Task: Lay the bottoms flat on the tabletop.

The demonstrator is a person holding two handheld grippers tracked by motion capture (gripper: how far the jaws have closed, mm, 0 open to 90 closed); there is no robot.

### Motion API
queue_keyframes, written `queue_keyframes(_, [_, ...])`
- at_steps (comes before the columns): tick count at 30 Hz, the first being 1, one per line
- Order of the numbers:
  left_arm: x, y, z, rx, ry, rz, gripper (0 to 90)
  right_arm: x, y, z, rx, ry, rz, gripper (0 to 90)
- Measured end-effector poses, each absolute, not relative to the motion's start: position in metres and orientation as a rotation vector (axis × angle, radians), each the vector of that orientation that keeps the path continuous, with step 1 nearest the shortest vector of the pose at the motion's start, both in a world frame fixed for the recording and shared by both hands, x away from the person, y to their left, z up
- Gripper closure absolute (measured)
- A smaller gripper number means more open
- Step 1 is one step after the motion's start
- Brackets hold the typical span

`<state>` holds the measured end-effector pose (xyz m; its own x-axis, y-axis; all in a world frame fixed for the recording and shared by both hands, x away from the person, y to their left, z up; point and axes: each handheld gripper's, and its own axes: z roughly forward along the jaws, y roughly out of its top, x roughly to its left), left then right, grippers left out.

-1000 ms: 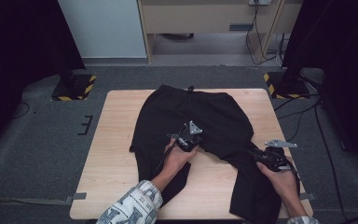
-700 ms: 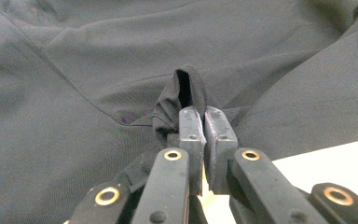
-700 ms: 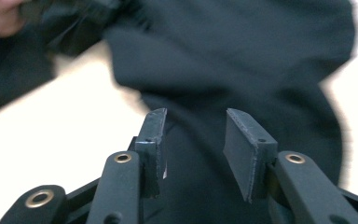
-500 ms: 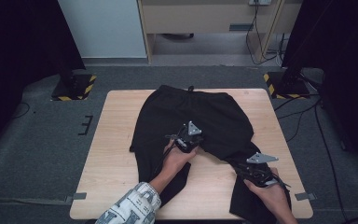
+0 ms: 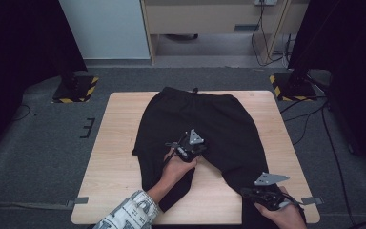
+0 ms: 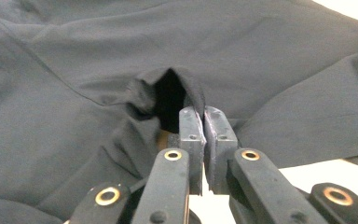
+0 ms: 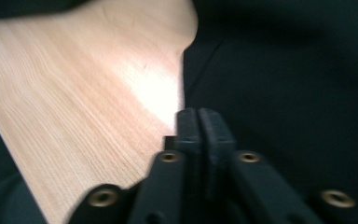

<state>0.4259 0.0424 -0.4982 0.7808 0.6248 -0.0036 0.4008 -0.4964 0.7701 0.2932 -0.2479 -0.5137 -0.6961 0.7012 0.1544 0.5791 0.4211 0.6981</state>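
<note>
Trousers: black trousers [image 5: 195, 124] lie spread flat on the bench [image 5: 119, 143], waistband at 12 o'clock, legs running toward 6 and 5 o'clock, the right leg reaching the near edge.
Crotch: a small fold of cloth [image 6: 186, 88] stands raised at the fork of the legs.
Left claw: the left claw [image 6: 204, 116] sits at the middle of the trousers, clenched on that fold.
Right claw: the right claw [image 7: 199, 122] has just been closing; it is at 5 o'clock over the inner edge of the right leg, jaws together; whether cloth is pinched I cannot tell.
Hands: left hand [image 5: 176, 167]; right hand [image 5: 279, 214].
</note>
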Motion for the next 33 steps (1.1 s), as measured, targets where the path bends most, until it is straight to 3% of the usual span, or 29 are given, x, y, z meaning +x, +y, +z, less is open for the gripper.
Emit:
queue_keyframes(2, [0.425,0.042,-0.498,2.16,0.754,0.354,86.0,0.294,-0.259,-0.504,1.163,2.418,1.168,69.6])
queue_keyframes(8, [0.419,0.041,-0.501,2.173,0.744,0.34,85.9,0.323,-0.302,-0.498,1.352,2.198,1.116,56.9])
queue_keyframes(19, [0.422,0.045,-0.505,2.176,0.759,0.334,86.1,0.368,-0.307,-0.519,1.495,2.176,0.922,58.0])
queue_keyframes(24, [0.423,0.045,-0.505,2.176,0.761,0.334,86.3,0.369,-0.304,-0.521,1.492,2.197,0.875,63.1])
queue_keyframes(26, [0.423,0.046,-0.504,2.174,0.763,0.336,86.4,0.368,-0.303,-0.521,1.479,2.21,0.867,76.2])
queue_keyframes(27, [0.424,0.046,-0.504,2.17,0.766,0.335,86.6,0.368,-0.303,-0.521,1.472,2.223,0.875,87.2])
queue_keyframes(28, [0.424,0.047,-0.503,2.169,0.765,0.336,86.8,0.368,-0.304,-0.521,1.47,2.238,0.894,89.7])
queue_keyframes(33, [0.424,0.049,-0.5,2.166,0.766,0.329,87.8,0.382,-0.316,-0.508,1.503,2.205,0.913,90.0])
